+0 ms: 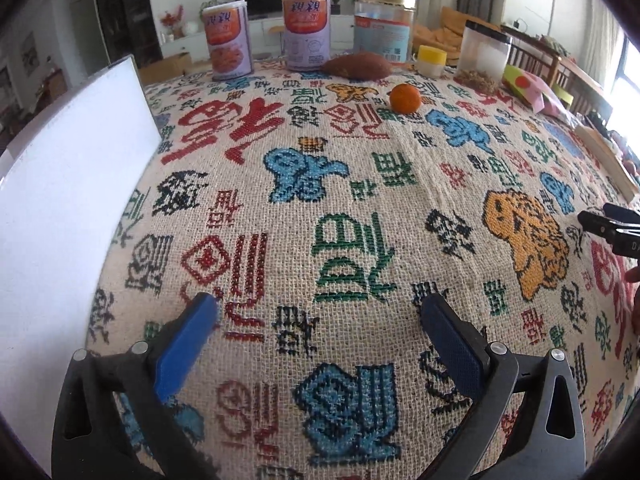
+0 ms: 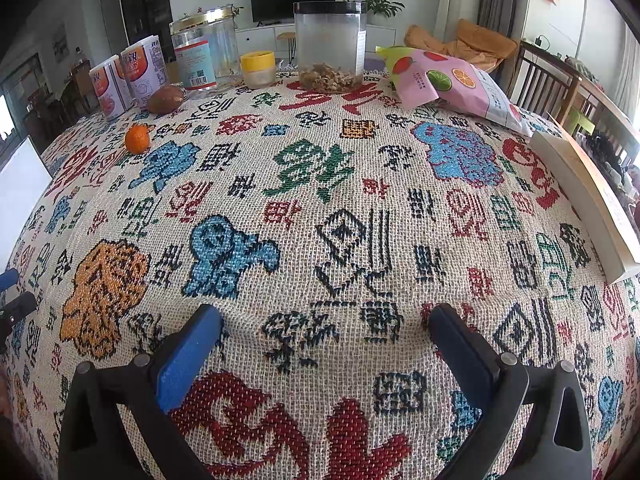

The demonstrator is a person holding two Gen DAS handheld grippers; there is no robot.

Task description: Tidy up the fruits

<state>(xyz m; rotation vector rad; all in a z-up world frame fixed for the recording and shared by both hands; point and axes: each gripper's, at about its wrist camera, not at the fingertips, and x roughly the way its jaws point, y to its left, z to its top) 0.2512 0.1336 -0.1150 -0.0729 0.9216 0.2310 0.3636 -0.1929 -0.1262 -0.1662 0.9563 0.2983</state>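
Note:
A small orange lies on the patterned tablecloth toward the far side; the right wrist view shows the orange at far left. Behind it rests a brown sweet potato, also visible as the sweet potato beside the cans. My left gripper is open, hovering low over the near cloth with nothing between its blue pads. My right gripper is open too, empty, well short of the fruit. The right gripper's tip shows at the left view's right edge.
Two purple cans, a clear jar with gold lid, a yellow-capped cup and a black-lidded canister line the far edge. A pink snack bag lies far right. A white board stands left; a white box lies right.

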